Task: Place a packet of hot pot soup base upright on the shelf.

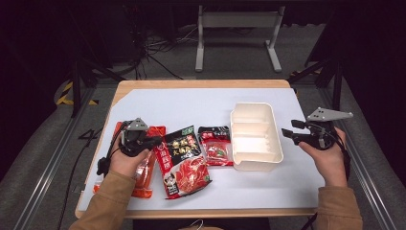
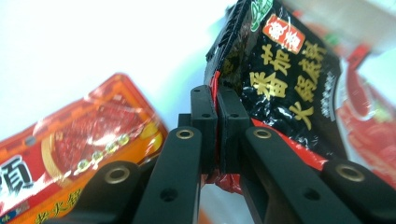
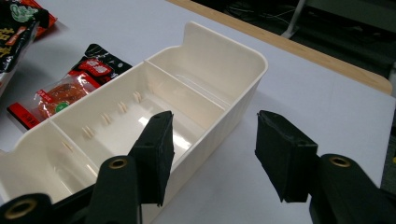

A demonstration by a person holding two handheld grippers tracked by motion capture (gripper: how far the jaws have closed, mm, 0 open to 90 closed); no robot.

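pinching black sauce packet (image 2: 280, 88) edge, left gripper (image 2: 217, 126)

A lab (dark, floor cables (image 1: 153, 50)), rig frames (image 1: 76, 86).

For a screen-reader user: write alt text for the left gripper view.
The left gripper has its two black jaws shut on the edge of a black sauce packet with gold lettering, which tilts up from a white table mat. An orange-red packet lies flat to the left, and a blurred red packet sits at the right edge.
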